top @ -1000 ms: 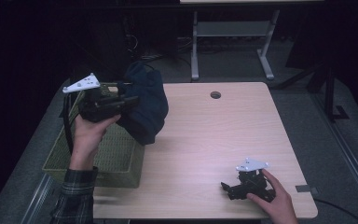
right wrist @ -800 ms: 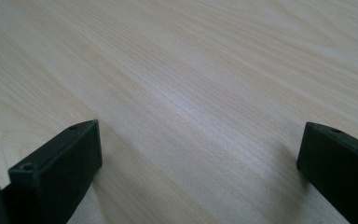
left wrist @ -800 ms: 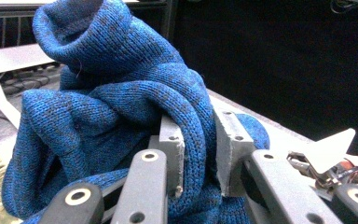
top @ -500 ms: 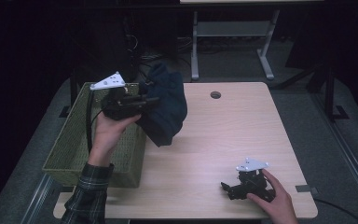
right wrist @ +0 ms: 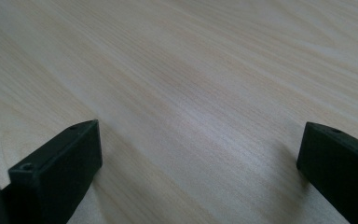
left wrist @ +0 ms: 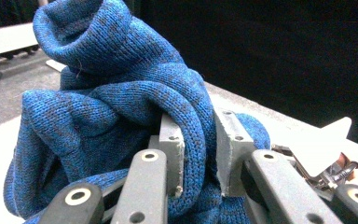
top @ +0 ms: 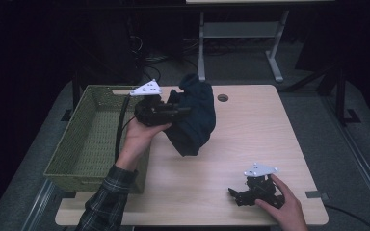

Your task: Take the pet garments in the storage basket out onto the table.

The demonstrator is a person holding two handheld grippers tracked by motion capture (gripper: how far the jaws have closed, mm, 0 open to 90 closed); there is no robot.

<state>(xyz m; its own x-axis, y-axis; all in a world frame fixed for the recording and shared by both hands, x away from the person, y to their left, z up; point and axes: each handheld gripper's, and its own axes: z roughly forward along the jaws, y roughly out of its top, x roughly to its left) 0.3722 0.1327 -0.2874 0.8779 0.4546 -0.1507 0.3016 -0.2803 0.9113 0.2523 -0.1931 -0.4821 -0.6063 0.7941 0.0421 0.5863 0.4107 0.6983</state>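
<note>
Where left gripper (top: 180, 109) clamps: blue sweater (top: 195, 122).

A person's left forearm wears a dark plaid sleeve (top: 105, 204), cuff ending at the wrist; the right hand (top: 282, 209) is bare. Each hand carries a black handheld gripper topped by a pale grey three-cornered plate dotted with small holes. A black cable loops down from the left gripper (top: 182, 109). Up close, its grey fingers (left wrist: 172, 144) are blocky pads with small screw holes, mounted on grey linkage bars with ringed pivot pins. The right gripper (top: 232, 193) has matte black, square-ended fingers (right wrist: 63, 161).
</note>
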